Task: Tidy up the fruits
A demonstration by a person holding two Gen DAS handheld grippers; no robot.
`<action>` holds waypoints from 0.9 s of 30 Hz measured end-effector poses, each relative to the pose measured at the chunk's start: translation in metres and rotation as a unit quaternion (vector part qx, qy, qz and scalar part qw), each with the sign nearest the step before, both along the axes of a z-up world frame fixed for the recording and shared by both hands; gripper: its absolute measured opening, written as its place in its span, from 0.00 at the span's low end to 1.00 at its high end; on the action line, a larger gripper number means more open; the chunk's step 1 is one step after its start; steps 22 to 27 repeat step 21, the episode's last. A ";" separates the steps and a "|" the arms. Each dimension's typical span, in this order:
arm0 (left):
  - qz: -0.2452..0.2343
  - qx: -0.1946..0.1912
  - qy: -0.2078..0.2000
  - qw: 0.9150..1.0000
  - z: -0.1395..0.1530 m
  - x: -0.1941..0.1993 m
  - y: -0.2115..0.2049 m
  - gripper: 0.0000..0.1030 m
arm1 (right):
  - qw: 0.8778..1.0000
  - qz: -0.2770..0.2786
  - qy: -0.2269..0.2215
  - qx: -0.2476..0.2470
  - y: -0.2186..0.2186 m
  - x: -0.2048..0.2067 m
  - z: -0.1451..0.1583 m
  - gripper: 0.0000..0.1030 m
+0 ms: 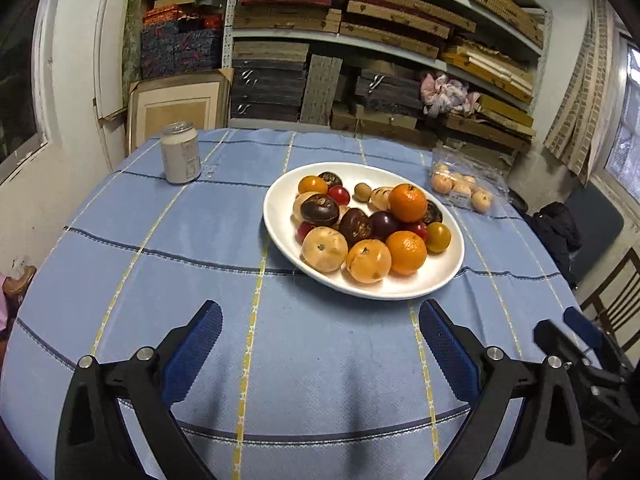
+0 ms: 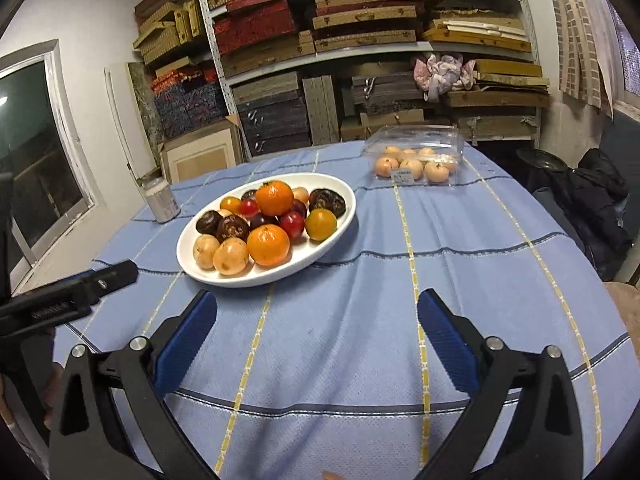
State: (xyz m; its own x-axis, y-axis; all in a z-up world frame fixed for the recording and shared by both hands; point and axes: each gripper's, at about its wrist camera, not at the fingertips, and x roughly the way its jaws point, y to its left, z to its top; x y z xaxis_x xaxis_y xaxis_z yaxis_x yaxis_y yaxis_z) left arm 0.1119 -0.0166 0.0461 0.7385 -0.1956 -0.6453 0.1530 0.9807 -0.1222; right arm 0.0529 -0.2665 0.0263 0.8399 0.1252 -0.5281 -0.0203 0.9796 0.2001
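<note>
On the worktop: an oval white plate (image 1: 448, 276) heaped with fruit sits about mid-cloth, ahead of both claws.
Plate axis: in the left wrist view its long axis runs from far-left to near-right; in the right wrist view (image 2: 344, 216) it runs from near-left to far-right.
Fruit on plate: oranges (image 1: 407, 202), pale tan round fruits (image 1: 324, 249), dark brown ones (image 1: 319, 210), small red ones (image 1: 338, 194) and a yellow-green one (image 1: 437, 237), piled touching one another.
Clear box: a transparent clamshell (image 2: 416, 146) holding more pale fruits stands well apart from the plate, toward the far right edge, lid raised.
Can: a pale drink can (image 1: 180, 152) stands upright at the far left edge.
Surface: a round worktop under a light blue cloth (image 1: 192, 240) with dark blue and yellow stripes.
Room: metal shelving (image 1: 360, 40) stacked with flat boxes behind; a window (image 2: 32, 152) at left.
Left claw (image 1: 320, 344): spread wide, holding nothing, above bare cloth.
Right claw (image 2: 316, 336): spread wide, holding nothing, above bare cloth.
</note>
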 end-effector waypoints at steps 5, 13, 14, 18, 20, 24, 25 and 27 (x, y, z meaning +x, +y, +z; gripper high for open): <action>0.013 0.047 -0.029 0.998 0.000 -0.004 -0.007 0.97 | 1.000 0.004 0.009 -0.003 0.001 0.004 -0.002 0.96; 0.010 0.051 -0.034 0.998 0.001 -0.007 -0.009 0.96 | 1.000 0.003 0.009 0.002 0.001 0.007 -0.001 0.96; 0.009 0.046 -0.028 0.998 0.000 -0.006 -0.008 0.96 | 1.000 0.004 0.008 0.001 0.002 0.006 -0.001 0.96; 0.009 0.053 -0.025 0.998 -0.003 -0.005 -0.010 0.96 | 1.000 0.007 0.009 0.000 0.003 0.009 0.000 0.96; 0.008 0.055 -0.028 0.998 -0.003 -0.006 -0.011 0.96 | 1.000 0.008 0.008 -0.001 0.002 0.009 0.001 0.96; 0.007 0.055 -0.027 0.998 -0.003 -0.006 -0.011 0.96 | 1.000 0.008 0.008 -0.001 0.002 0.009 0.001 0.96; 0.007 0.055 -0.027 0.998 -0.003 -0.006 -0.011 0.96 | 1.000 0.008 0.008 -0.001 0.002 0.009 0.001 0.96; 0.007 0.055 -0.027 0.998 -0.003 -0.006 -0.011 0.96 | 1.000 0.008 0.008 -0.001 0.002 0.009 0.001 0.96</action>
